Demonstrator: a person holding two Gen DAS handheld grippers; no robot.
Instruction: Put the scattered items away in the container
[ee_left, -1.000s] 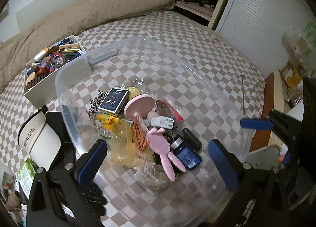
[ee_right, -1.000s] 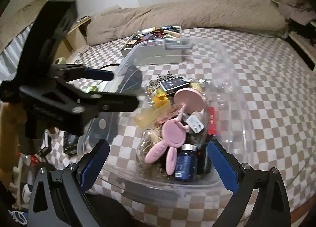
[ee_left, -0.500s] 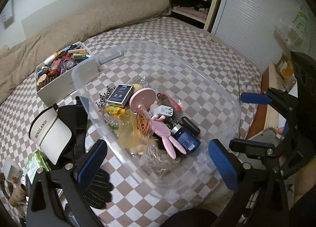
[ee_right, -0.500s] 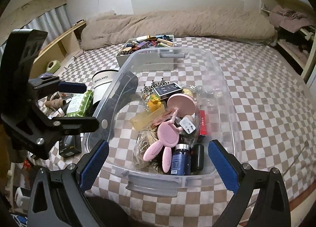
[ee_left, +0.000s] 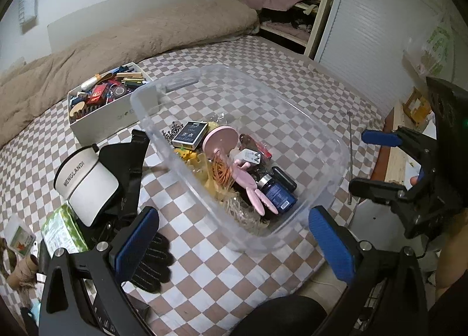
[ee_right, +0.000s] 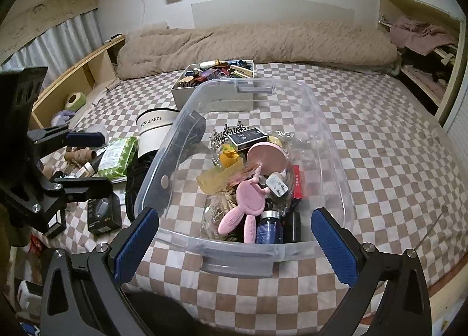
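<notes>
Checkered bedspread (ee_right: 380, 143) fills both views, and the clear plastic container (ee_right: 327, 131) sits on it at centre frame, a grey handle at each short end. Inside, heaped toward the near end: a pink round mirror (ee_right: 265, 157), a pink bunny-eared brush (ee_right: 248, 201), a blue bottle (ee_right: 268, 229), a white charger plug (ee_right: 278, 185), a black card box (ee_right: 247, 137), yellow bits and crinkly wrap that blur together. Outside it, at left of the right wrist view, a white MENGLANDI cap (ee_right: 155, 131), a green wipes pack (ee_right: 117, 157) and a black box (ee_right: 103, 216) lie scattered; a black glove (ee_left: 152, 263) shows lower left in the left wrist view. Behind, a white box of oddments (ee_right: 216, 72). Left gripper (ee_left: 231, 245) and right gripper (ee_right: 234, 245) both hang with jaws wide apart, holding nothing. Items under the wrap are hard to make out.
</notes>
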